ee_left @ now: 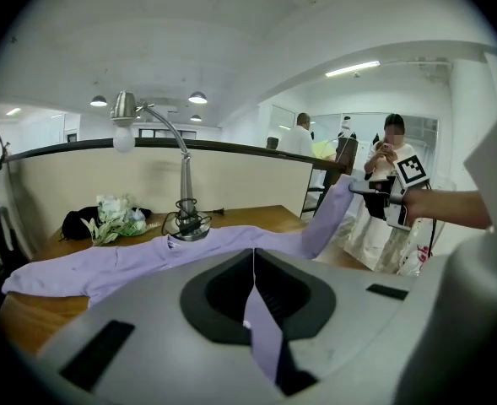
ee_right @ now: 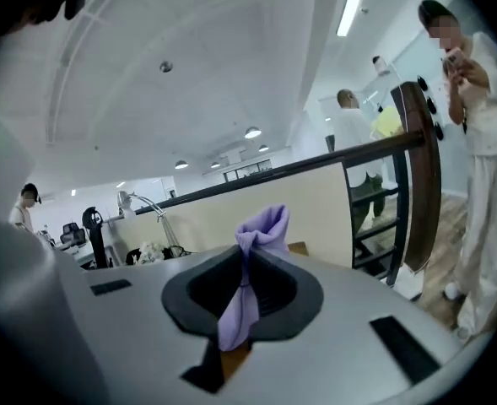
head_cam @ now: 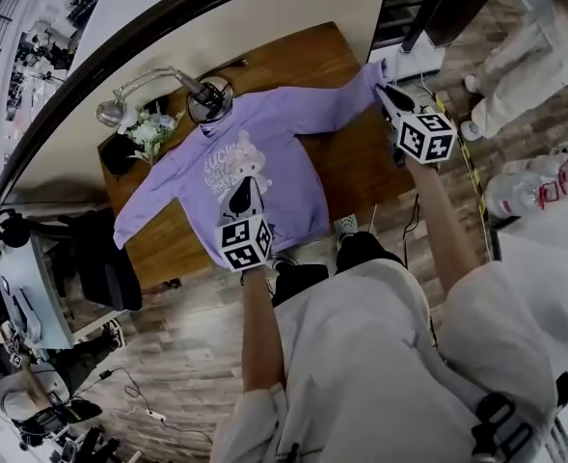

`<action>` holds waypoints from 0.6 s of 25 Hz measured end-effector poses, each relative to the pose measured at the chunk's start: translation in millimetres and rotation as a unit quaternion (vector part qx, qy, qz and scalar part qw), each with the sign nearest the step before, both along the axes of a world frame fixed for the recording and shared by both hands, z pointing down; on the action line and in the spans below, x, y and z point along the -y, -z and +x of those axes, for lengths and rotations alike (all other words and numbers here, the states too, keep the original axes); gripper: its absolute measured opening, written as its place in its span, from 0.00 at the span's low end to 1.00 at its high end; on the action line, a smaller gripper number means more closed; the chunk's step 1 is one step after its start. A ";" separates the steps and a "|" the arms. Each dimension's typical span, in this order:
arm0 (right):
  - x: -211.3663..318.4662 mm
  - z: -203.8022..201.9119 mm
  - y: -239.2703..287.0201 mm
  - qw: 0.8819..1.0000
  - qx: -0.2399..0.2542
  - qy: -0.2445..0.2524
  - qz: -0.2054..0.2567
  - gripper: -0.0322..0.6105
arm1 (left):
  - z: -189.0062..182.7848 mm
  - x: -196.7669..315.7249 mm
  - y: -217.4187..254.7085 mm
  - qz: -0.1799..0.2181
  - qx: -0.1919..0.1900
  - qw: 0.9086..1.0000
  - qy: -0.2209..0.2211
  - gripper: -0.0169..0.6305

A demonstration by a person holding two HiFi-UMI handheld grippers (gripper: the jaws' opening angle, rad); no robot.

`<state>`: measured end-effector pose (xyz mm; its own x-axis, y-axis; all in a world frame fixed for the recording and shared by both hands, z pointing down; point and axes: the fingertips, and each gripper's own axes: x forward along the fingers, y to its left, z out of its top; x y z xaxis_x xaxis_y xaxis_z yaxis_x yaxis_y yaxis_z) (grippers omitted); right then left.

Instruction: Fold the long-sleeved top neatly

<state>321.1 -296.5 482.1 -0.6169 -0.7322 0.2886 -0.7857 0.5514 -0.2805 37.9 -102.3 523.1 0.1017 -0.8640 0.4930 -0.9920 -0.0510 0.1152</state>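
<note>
A lilac long-sleeved top (head_cam: 284, 133) with a cartoon print lies front up on the wooden table (head_cam: 361, 172). My left gripper (head_cam: 241, 193) is over its lower hem and shut on a fold of the fabric (ee_left: 261, 327). My right gripper (head_cam: 390, 93) is at the table's right end, shut on the cuff of one sleeve (ee_right: 263, 226). That sleeve (ee_left: 328, 218) hangs stretched up off the table toward the right gripper (ee_left: 373, 194). The other sleeve (head_cam: 144, 205) lies spread to the left.
A desk lamp (head_cam: 209, 97), a bunch of flowers (head_cam: 148, 131) and a black item (head_cam: 118, 157) sit along the table's far edge by a low partition. A person (head_cam: 520, 51) stands at the right near plastic bags (head_cam: 539, 189). Black gear (head_cam: 95, 258) is left of the table.
</note>
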 end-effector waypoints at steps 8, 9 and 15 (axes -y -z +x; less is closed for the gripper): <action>-33.2 -97.7 48.1 0.995 -0.057 0.012 0.076 0.10 | -78.2 -32.4 14.9 0.010 -0.008 1.000 0.028 0.06; -37.0 -109.8 51.5 0.995 -0.060 0.013 0.081 0.10 | -89.6 -37.4 15.6 0.011 -0.010 0.999 0.032 0.06; -63.0 -182.7 67.5 0.990 -0.081 0.015 0.114 0.11 | -158.5 -62.8 14.5 0.016 -0.007 0.999 0.040 0.06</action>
